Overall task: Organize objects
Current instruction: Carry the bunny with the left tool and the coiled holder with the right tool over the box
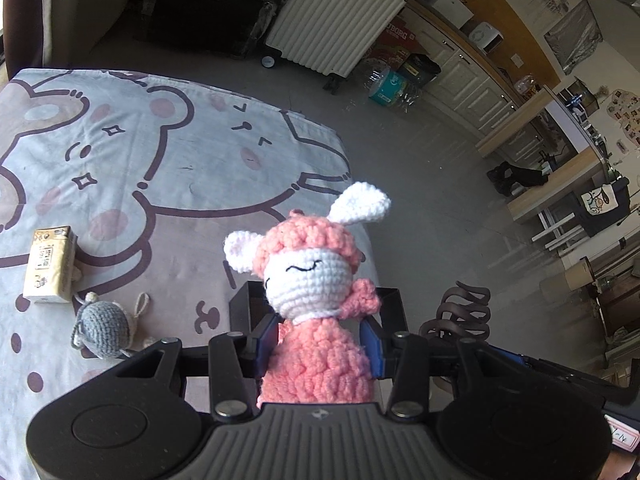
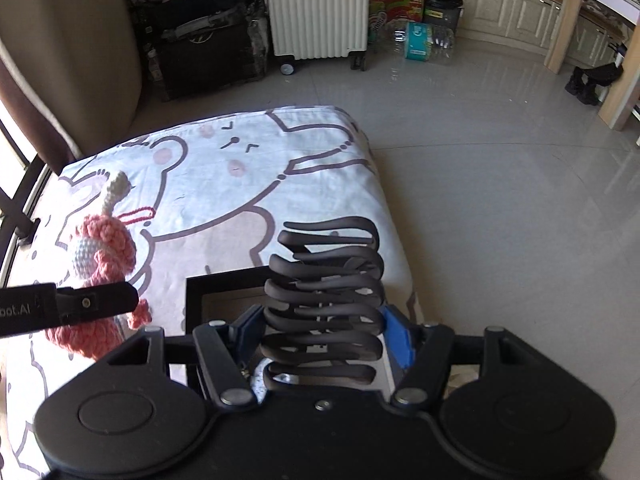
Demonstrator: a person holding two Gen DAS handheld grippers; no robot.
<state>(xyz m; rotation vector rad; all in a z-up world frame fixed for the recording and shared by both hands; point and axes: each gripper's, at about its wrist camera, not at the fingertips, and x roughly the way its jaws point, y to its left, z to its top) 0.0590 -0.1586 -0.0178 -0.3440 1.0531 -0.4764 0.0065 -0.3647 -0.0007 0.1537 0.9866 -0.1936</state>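
My left gripper is shut on a pink and white crochet bunny, held upright above a black open box on the table. My right gripper is shut on a dark brown hair claw clip, held over the same black box. The bunny and the left gripper's finger also show at the left of the right wrist view. The claw clip shows at the right of the left wrist view.
The table wears a bear-print cloth. A tissue pack and a grey crochet toy lie at its left. Beyond the table edge are the tiled floor, a white suitcase and cabinets.
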